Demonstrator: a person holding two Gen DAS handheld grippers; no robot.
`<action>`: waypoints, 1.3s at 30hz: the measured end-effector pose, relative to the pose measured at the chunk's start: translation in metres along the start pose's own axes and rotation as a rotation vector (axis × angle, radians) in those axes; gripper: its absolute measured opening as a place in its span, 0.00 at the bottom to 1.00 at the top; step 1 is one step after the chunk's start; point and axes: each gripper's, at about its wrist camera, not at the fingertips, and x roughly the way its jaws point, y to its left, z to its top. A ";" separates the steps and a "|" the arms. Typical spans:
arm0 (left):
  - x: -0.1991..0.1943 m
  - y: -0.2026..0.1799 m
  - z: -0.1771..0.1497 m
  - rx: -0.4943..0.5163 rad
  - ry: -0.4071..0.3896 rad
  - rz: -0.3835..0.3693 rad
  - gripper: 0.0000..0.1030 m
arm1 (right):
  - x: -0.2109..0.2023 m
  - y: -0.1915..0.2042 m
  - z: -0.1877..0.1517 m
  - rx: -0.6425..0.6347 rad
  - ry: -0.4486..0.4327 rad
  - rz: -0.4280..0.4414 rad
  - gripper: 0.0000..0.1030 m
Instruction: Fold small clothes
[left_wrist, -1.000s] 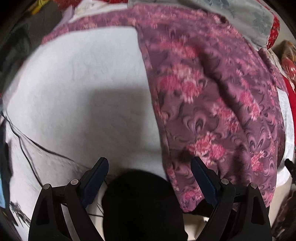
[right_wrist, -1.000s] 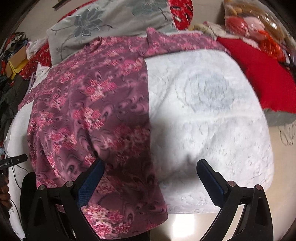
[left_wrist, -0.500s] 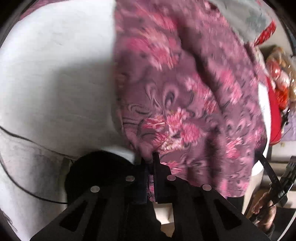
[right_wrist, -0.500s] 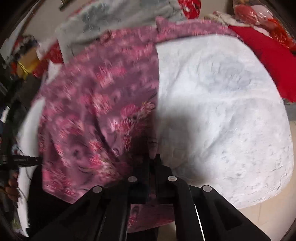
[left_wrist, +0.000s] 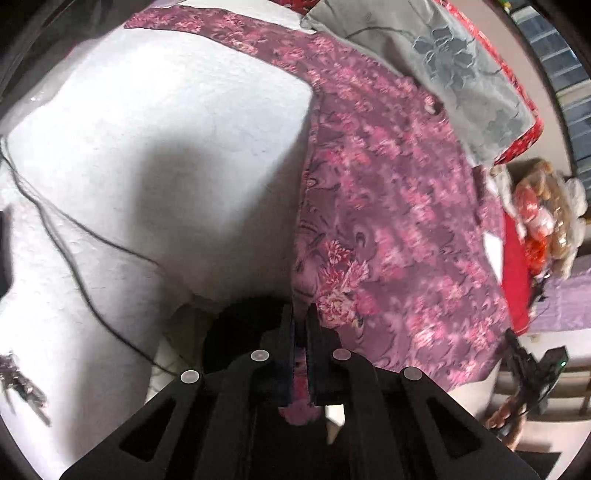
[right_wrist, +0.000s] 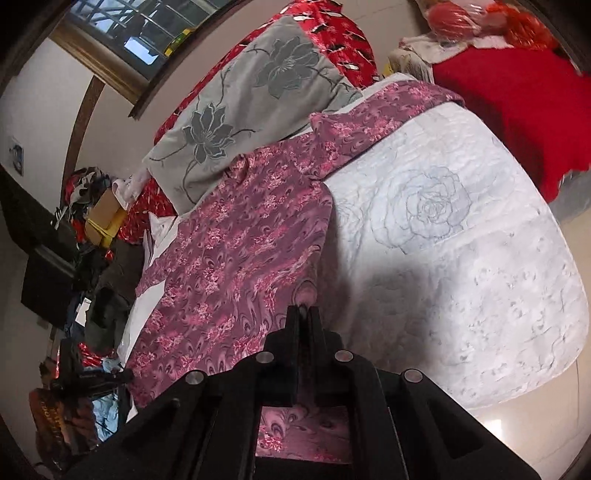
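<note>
On the white quilted bed lies the purple floral garment, spread from the grey pillow to the near edge: thin, limp, light, likely to sag. Left tool and right tool each pinch its near hem, a sensible hold.

My two wrist cameras look down steeply, close over the white bed; both share the purple flowered garment below the grey pillow.
</note>
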 end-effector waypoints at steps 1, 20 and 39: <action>0.001 0.004 -0.002 0.008 0.016 0.014 0.04 | 0.002 -0.004 -0.003 0.006 0.010 -0.011 0.03; 0.060 0.021 -0.018 -0.018 0.137 -0.001 0.38 | 0.076 -0.071 -0.053 0.178 0.255 -0.105 0.49; 0.022 0.016 -0.021 -0.024 0.067 0.085 0.04 | -0.005 -0.042 -0.018 0.132 0.048 0.121 0.03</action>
